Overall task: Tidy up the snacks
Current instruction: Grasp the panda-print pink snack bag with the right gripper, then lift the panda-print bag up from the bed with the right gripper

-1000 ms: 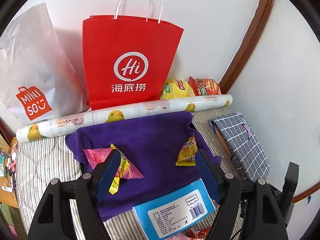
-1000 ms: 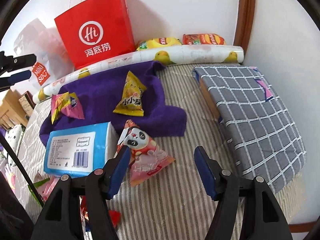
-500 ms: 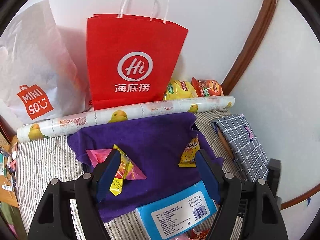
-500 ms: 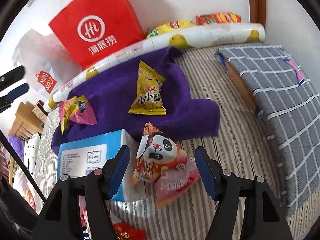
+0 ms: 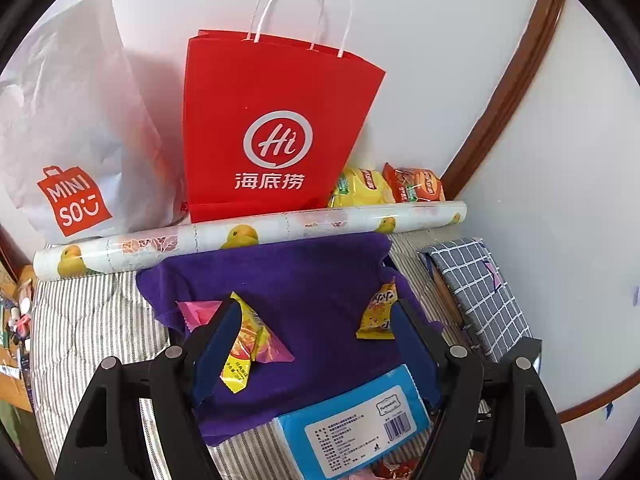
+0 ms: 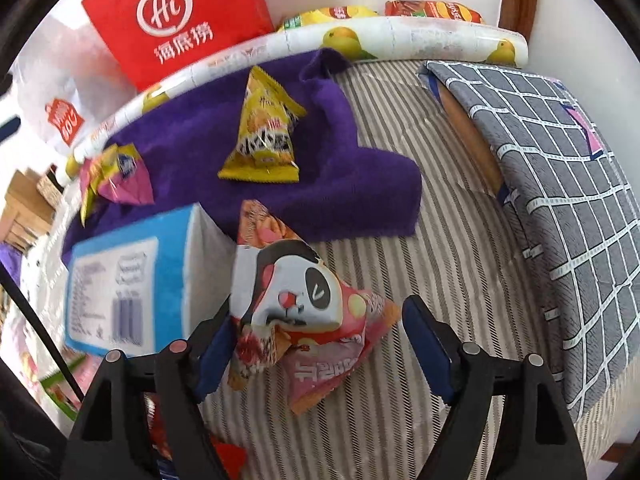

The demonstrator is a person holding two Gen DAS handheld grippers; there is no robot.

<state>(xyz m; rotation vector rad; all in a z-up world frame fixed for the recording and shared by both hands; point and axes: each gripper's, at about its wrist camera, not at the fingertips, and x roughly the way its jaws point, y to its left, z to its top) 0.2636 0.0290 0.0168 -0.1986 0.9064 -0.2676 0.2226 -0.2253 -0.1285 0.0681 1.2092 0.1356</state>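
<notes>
A pink panda-print snack bag (image 6: pixel 304 292) lies on the striped bedding between the fingers of my right gripper (image 6: pixel 318 308), whose jaws are opening. The left pad sits against the bag and the right pad stands clear of it. On the purple towel (image 6: pixel 192 132) lie a yellow snack bag (image 6: pixel 266 128) and a pink-and-yellow snack bag (image 6: pixel 116 172). My left gripper (image 5: pixel 316 312) hovers open over the same towel (image 5: pixel 304 272). The pink-and-yellow bag (image 5: pixel 250 340) lies by its left finger and the yellow bag (image 5: pixel 376 312) by its right finger. Nothing is held.
A blue tissue pack (image 6: pixel 120 280) lies just left of the panda bag. At the back stand a red paper bag (image 5: pixel 276 120), a white Miniso bag (image 5: pixel 72 140), a duck-print roll (image 5: pixel 240 236) and two chip bags (image 5: pixel 364 188). A grey checked box (image 6: pixel 560 180) lies on the right.
My right gripper has come down closer over the panda snack bag and its jaws have spread wider around it. The left gripper view is almost unchanged.
</notes>
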